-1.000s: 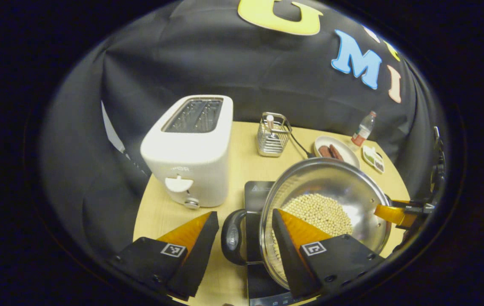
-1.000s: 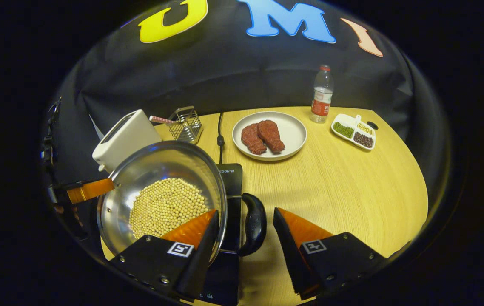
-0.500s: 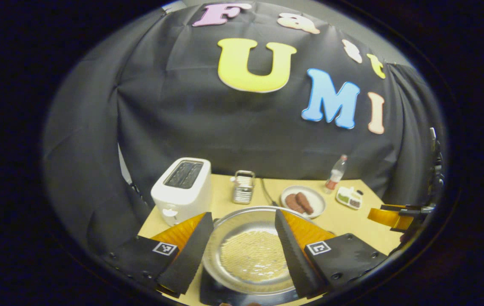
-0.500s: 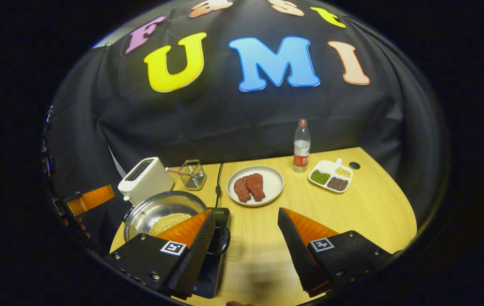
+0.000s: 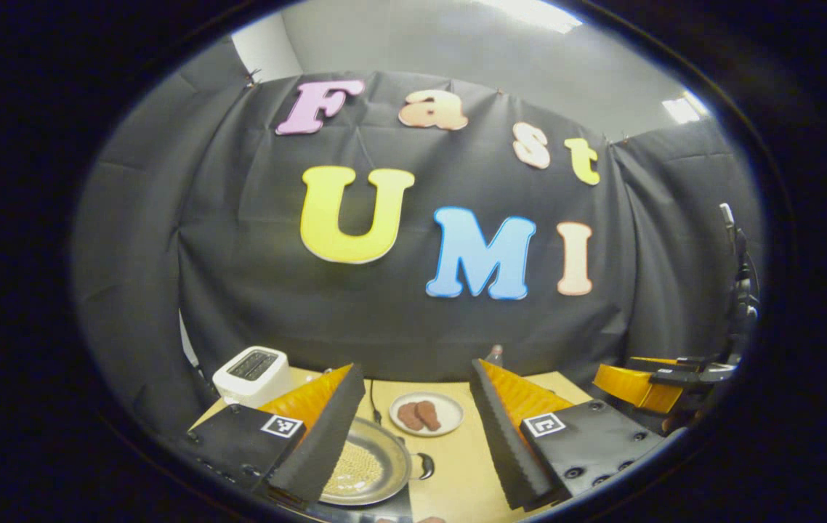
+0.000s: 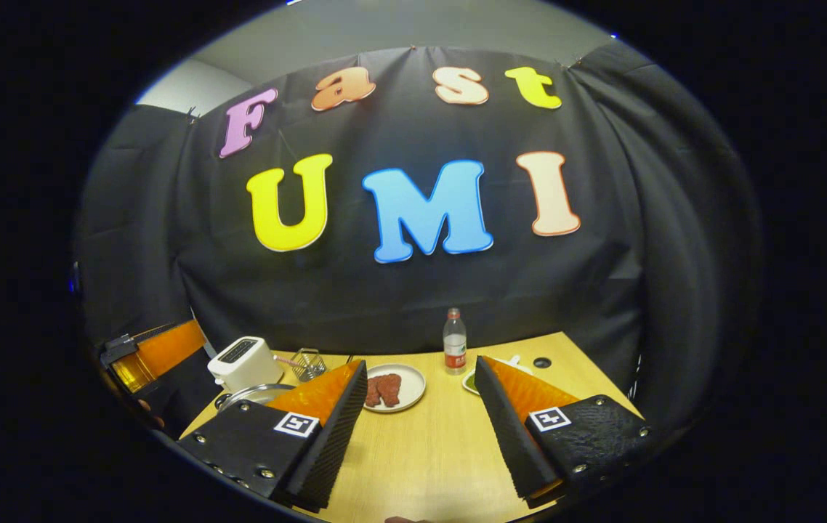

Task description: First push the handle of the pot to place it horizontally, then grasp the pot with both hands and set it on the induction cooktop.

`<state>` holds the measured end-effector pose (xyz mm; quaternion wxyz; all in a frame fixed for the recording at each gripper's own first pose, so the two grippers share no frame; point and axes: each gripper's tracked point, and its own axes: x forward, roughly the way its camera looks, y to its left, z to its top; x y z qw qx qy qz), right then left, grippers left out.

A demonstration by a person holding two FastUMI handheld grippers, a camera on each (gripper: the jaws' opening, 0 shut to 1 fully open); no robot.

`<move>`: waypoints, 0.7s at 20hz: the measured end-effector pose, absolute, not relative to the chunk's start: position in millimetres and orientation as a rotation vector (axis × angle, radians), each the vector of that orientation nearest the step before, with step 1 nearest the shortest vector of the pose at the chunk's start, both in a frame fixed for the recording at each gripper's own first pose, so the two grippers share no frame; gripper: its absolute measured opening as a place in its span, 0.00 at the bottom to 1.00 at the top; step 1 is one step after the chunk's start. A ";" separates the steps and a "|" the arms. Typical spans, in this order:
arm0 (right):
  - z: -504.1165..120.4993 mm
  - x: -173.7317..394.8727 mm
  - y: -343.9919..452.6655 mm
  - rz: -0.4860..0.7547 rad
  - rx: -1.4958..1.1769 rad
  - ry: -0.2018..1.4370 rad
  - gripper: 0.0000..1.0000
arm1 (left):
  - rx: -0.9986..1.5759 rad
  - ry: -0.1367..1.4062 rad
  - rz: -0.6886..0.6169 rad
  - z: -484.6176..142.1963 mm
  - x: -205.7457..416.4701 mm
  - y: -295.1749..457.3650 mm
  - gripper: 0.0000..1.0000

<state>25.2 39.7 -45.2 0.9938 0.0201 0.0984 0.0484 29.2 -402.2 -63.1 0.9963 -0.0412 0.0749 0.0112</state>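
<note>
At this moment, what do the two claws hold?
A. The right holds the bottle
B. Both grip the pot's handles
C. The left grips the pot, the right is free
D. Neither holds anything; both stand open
D: the left claw and right claw both gape with nothing between their fingers, while the pot sits below on the table.

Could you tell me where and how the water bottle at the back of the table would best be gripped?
Probably around the middle of the bottle, coming in level from the front. It stands upright and clear of the plate beside it, so open fingers can close across its round, slim body.
</note>
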 end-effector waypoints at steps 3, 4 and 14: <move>-9.0 12.8 17.8 0.109 0.027 0.133 0.95 | -0.047 0.061 0.031 -30.0 20.8 -426.8 1.00; 2.0 11.8 4.3 0.093 0.013 0.108 0.98 | -0.036 0.046 0.031 -21.7 18.7 -433.1 1.00; 25.9 7.4 -31.6 0.057 0.012 0.040 0.99 | -0.024 0.055 0.045 -11.9 7.1 -462.1 0.95</move>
